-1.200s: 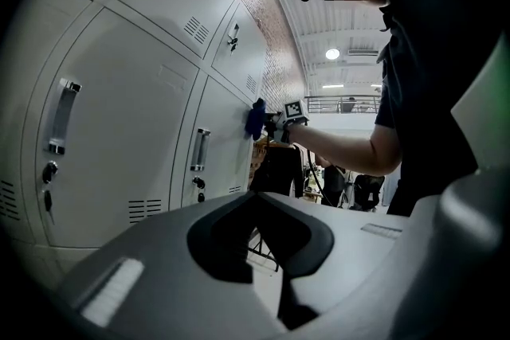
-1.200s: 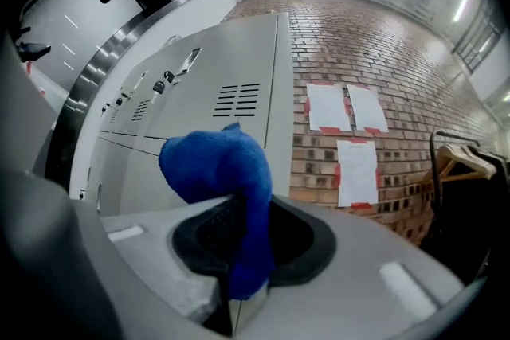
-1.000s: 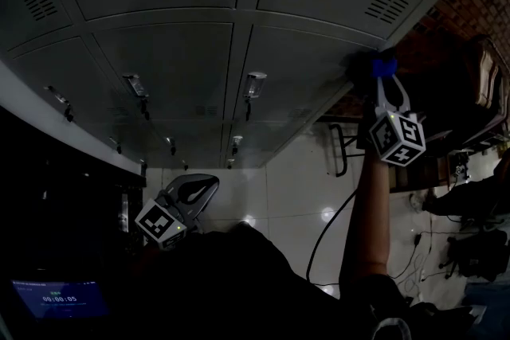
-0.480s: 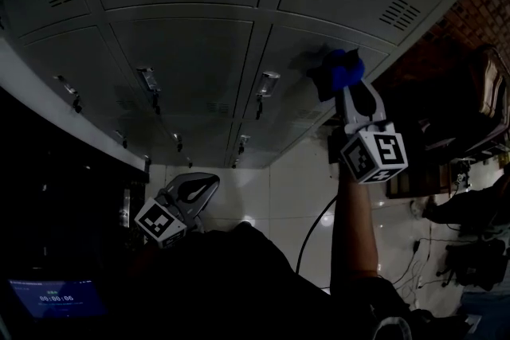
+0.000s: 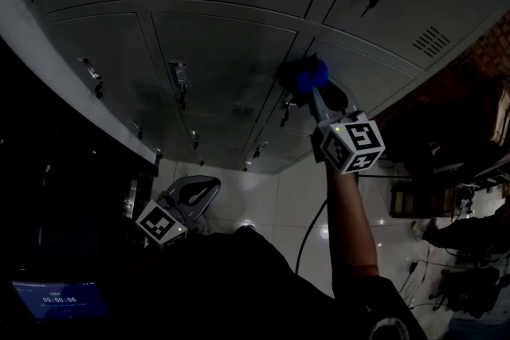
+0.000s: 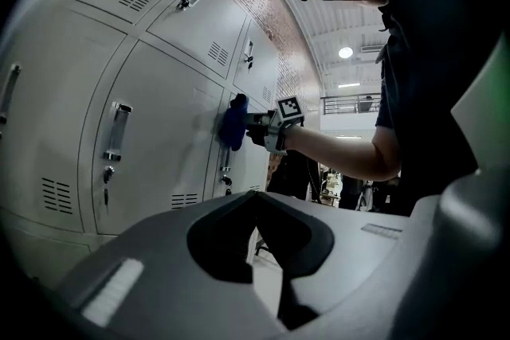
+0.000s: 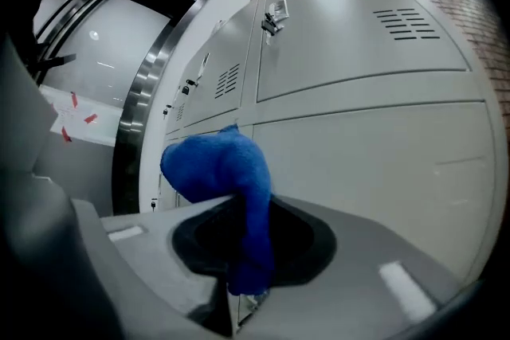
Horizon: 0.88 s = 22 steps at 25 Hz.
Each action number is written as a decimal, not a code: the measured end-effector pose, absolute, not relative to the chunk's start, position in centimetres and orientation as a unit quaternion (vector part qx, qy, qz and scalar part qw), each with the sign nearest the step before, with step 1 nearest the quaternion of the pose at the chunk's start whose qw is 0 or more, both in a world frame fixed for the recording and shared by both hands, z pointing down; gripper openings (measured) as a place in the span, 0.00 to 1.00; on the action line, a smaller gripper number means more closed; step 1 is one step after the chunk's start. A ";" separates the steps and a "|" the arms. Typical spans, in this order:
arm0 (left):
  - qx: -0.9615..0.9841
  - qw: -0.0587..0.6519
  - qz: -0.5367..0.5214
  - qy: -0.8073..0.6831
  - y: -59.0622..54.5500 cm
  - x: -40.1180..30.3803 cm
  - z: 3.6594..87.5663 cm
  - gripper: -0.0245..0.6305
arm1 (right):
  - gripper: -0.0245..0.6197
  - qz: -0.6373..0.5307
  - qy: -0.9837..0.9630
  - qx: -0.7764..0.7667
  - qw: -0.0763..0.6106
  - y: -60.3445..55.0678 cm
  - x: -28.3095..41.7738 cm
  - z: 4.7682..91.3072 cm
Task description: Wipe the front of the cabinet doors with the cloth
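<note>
The grey cabinet doors (image 5: pixel 223 52) are metal locker fronts that fill the top of the head view. My right gripper (image 5: pixel 313 89) is raised at arm's length and shut on a blue cloth (image 5: pixel 303 76). The cloth is pressed on the seam between two doors. In the right gripper view the cloth (image 7: pixel 219 171) bulges out over the jaws of the right gripper (image 7: pixel 239 247), close to a door (image 7: pixel 366 163). My left gripper (image 5: pixel 201 187) hangs low at the left, shut and empty. In its own view the left gripper (image 6: pixel 267 239) points at the doors (image 6: pixel 159 147) and the cloth (image 6: pixel 233 123).
Handles with keys (image 5: pixel 180 80) stick out from the door fronts. A white tiled floor (image 5: pixel 279 195) lies below, with a cable (image 5: pixel 307 239) running down from my right arm. Dark furniture (image 5: pixel 446 195) stands at the right. A small screen (image 5: pixel 56 300) glows at bottom left.
My right gripper has carried the cloth leftward across the doors, from the cabinet's right edge to the seam between two doors. The left gripper has stayed in place.
</note>
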<state>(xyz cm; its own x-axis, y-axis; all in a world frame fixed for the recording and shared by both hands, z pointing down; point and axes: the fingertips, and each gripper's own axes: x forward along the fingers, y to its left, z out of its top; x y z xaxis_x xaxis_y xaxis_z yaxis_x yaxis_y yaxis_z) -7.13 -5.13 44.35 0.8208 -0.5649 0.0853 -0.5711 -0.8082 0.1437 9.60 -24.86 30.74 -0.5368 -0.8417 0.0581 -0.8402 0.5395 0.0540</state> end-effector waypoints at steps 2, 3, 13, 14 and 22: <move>0.948 0.086 0.019 -0.305 -5.0 -7.7 44.5 0.04 | 0.15 -0.015 -0.876 0.481 0.039 -25.2 9.8 30.8; 0.947 0.087 0.019 -0.308 -5.0 -8.0 44.6 0.04 | 0.15 -0.019 -0.876 0.481 0.041 -25.2 9.9 30.8; 0.954 0.079 0.020 -0.287 -5.8 -6.3 44.4 0.04 | 0.15 -0.014 -0.850 0.524 0.055 -24.8 15.5 31.6; 0.955 0.080 0.022 -0.284 -5.8 -6.1 44.6 0.04 | 0.15 -0.014 -0.847 0.529 0.057 -24.7 16.3 31.7; 0.962 0.082 0.025 -0.260 -6.1 -3.7 45.1 0.04 | 0.15 -0.008 -0.819 0.570 0.065 -24.3 22.7 32.2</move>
